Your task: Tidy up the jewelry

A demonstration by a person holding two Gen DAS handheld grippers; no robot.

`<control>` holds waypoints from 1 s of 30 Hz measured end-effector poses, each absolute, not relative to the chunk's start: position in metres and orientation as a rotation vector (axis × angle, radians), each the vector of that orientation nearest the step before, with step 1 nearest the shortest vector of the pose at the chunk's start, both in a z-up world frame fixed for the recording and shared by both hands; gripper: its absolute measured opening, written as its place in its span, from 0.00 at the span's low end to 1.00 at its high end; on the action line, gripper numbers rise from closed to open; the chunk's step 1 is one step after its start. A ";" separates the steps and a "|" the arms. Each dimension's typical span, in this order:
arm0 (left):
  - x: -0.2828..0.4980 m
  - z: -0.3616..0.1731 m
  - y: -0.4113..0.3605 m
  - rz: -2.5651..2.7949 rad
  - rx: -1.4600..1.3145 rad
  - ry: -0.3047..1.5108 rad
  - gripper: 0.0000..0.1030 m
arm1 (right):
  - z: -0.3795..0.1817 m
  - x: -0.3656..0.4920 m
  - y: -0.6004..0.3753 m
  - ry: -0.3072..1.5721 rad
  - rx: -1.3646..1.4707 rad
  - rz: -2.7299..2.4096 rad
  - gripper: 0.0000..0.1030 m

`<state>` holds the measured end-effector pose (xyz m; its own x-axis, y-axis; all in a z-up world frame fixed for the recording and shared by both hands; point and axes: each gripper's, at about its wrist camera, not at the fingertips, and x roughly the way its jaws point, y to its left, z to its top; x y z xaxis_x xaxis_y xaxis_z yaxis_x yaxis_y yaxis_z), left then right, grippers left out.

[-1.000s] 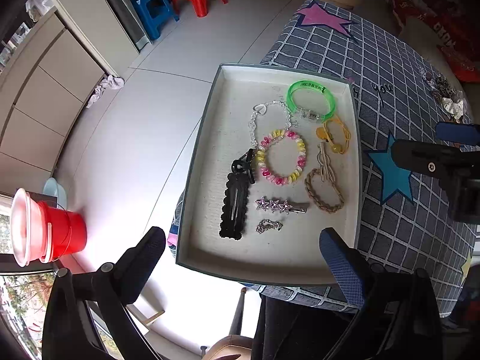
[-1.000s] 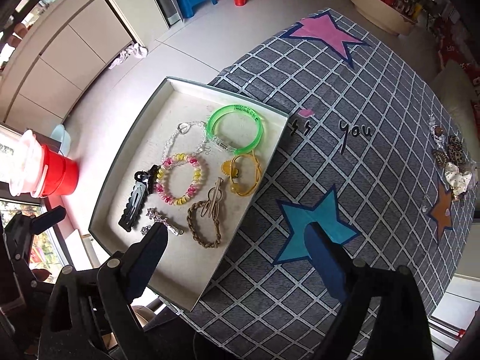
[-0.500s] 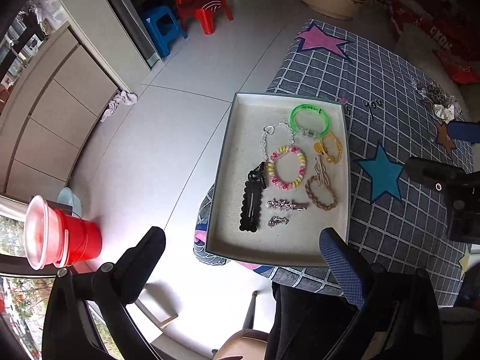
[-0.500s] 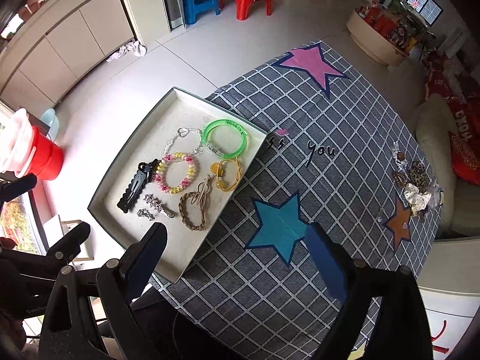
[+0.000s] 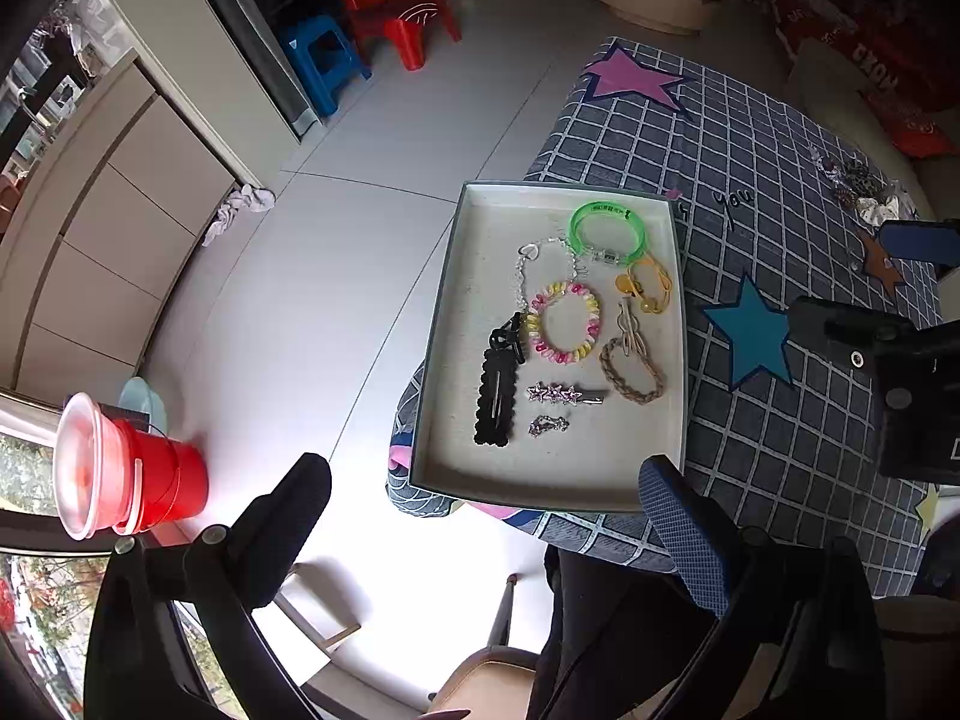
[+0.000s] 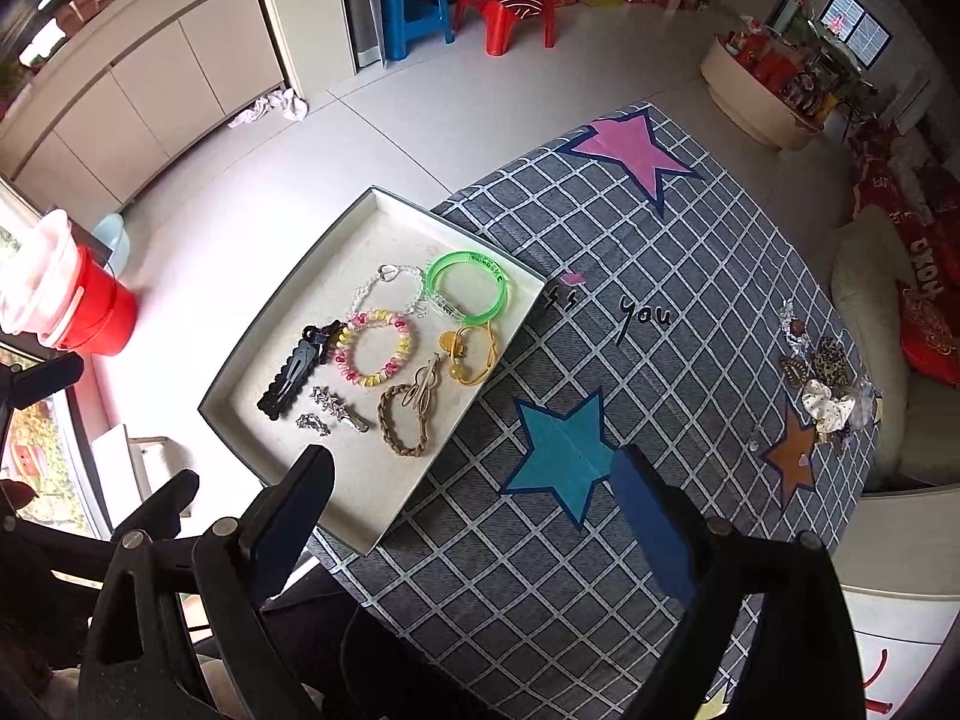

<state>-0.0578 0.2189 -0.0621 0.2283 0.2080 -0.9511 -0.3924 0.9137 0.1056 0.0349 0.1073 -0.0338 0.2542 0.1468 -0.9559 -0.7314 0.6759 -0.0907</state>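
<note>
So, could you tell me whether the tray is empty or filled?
Filled: the tray holds bracelets, such as the green one, and hair clips, all lying flat.

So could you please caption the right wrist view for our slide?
Open right hand-held gripper above a tray of bracelets and hair clips on a star-patterned cloth.

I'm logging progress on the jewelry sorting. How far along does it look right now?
Done: the tray already holds a spread-out set, including the green bangle, beaded bracelet, braided bracelet and black hair clip.

In hand: nothing. The left gripper and right gripper are both open and empty, above the table.

Left: a small pile of accessories sits on the tablecloth, far from the tray.
</note>
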 end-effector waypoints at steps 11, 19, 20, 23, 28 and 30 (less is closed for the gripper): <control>-0.057 -0.062 0.219 0.429 -0.175 1.278 1.00 | -0.034 0.034 0.108 1.173 -0.600 0.649 0.92; -0.056 -0.063 0.219 0.425 -0.173 1.281 1.00 | -0.034 0.035 0.108 1.175 -0.599 0.650 0.92; -0.056 -0.063 0.219 0.426 -0.172 1.282 1.00 | -0.034 0.035 0.108 1.176 -0.599 0.651 0.92; -0.056 -0.063 0.219 0.426 -0.172 1.282 1.00 | -0.036 0.033 0.109 1.176 -0.604 0.657 0.92; -0.057 -0.064 0.218 0.431 -0.171 1.284 1.00 | -0.036 0.033 0.110 1.177 -0.603 0.656 0.92; -0.057 -0.064 0.218 0.430 -0.170 1.283 1.00 | -0.036 0.033 0.110 1.177 -0.601 0.654 0.92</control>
